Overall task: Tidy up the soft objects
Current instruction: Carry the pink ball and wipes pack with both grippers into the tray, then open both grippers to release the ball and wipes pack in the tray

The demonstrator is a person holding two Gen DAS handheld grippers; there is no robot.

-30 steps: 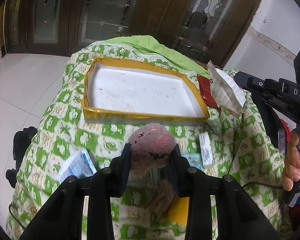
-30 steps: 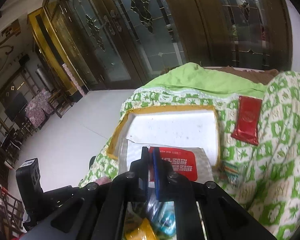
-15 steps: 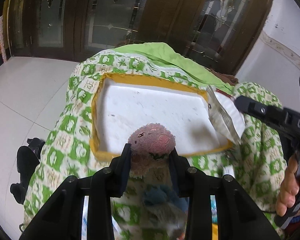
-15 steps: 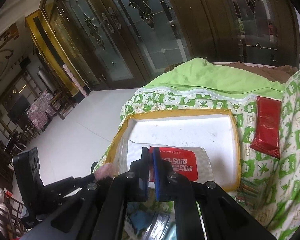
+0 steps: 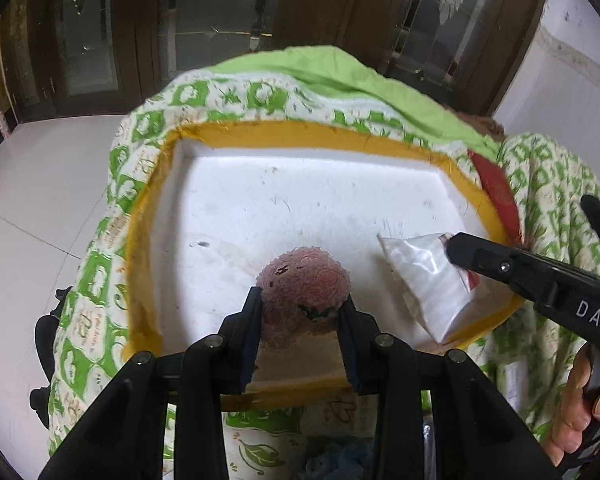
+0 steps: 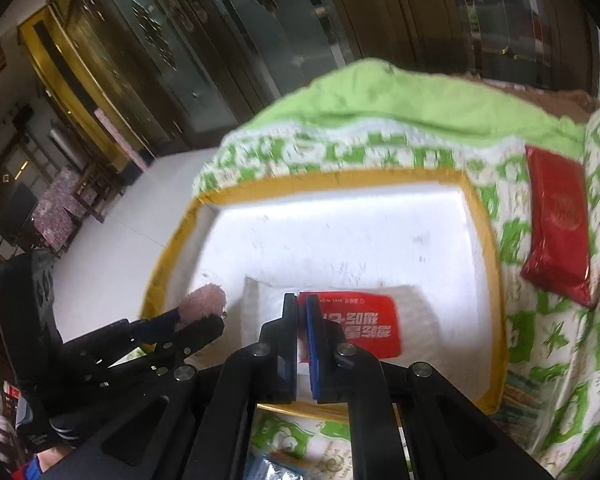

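Left gripper point(image 5: 302, 310): clamped on the pink plush toy point(image 5: 304, 280) at lower centre, head poking beyond the fingertips.
Right gripper point(image 6: 301, 312): pinching the wet wipes packet point(image 6: 352, 320) (label up), long axis across the frame.
Both: over the white tray point(image 5: 284, 200).

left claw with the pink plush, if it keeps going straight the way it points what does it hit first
Most likely the white floor of the yellow-rimmed tray. The left claw holds the pink plush over the tray's near middle, angled down, with nothing between. The wipes packet lies off to its right. Depth is uncertain.
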